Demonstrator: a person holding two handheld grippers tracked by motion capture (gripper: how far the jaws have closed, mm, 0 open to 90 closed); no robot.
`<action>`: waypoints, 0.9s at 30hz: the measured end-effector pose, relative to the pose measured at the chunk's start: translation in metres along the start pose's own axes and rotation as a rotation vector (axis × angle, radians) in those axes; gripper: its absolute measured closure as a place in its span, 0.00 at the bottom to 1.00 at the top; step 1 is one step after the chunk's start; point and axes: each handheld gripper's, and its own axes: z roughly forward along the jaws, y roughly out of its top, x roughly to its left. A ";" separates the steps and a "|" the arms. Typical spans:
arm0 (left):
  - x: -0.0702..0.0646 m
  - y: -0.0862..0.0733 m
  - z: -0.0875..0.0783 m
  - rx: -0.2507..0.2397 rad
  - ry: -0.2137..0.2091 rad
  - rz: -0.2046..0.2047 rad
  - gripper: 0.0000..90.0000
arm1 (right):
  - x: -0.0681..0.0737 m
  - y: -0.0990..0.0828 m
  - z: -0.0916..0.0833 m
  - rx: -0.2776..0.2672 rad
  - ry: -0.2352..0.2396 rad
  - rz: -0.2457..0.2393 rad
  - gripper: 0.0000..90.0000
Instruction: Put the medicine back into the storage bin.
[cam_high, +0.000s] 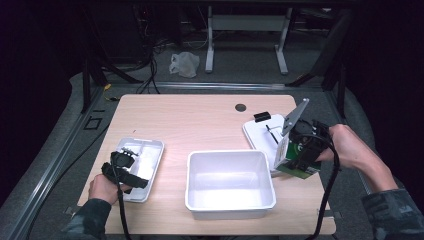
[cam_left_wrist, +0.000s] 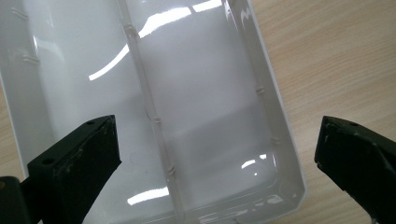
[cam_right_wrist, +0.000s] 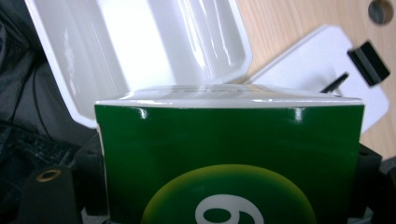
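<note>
Nearest the camera, a deep white bin (cam_high: 230, 182) sat at the front middle of the pale wooden counter (cam_high: 200, 125). At its left, the left gripper (cam_high: 122, 162) hovered over a shallow white tray (cam_high: 150, 150); the left gripper view showed its fingers (cam_left_wrist: 79, 158) spread wide with nothing between them, above the tray's (cam_left_wrist: 205, 107) glossy two-part floor. At the bin's right, the right gripper (cam_high: 300, 155) held a green box (cam_high: 295, 160), tilted, just above the counter's right side. In the right gripper view the box (cam_right_wrist: 229, 154) sat clamped between the fingers, its lower part cut off, a white numeral only partly visible. Behind it lay a flat white lid (cam_high: 262, 132) carrying a thin dark stick and a small black clip (cam_high: 262, 116). Farther off, a dark round hole (cam_high: 240, 107) marked the counter. Beyond that, grey floor held cables, a crumpled white bag (cam_high: 184, 64) and a white desk frame (cam_high: 247, 35).
</note>
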 end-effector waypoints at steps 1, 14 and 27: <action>0.000 0.000 0.000 0.001 -0.001 0.000 0.00 | 0.001 0.004 0.000 -0.003 0.003 -0.014 0.18; 0.001 0.000 0.001 0.000 -0.008 0.000 0.00 | 0.016 0.056 0.018 -0.007 0.051 -0.149 0.18; 0.002 0.000 0.001 0.002 -0.011 0.004 0.00 | 0.035 0.085 0.069 0.029 0.117 -0.224 0.18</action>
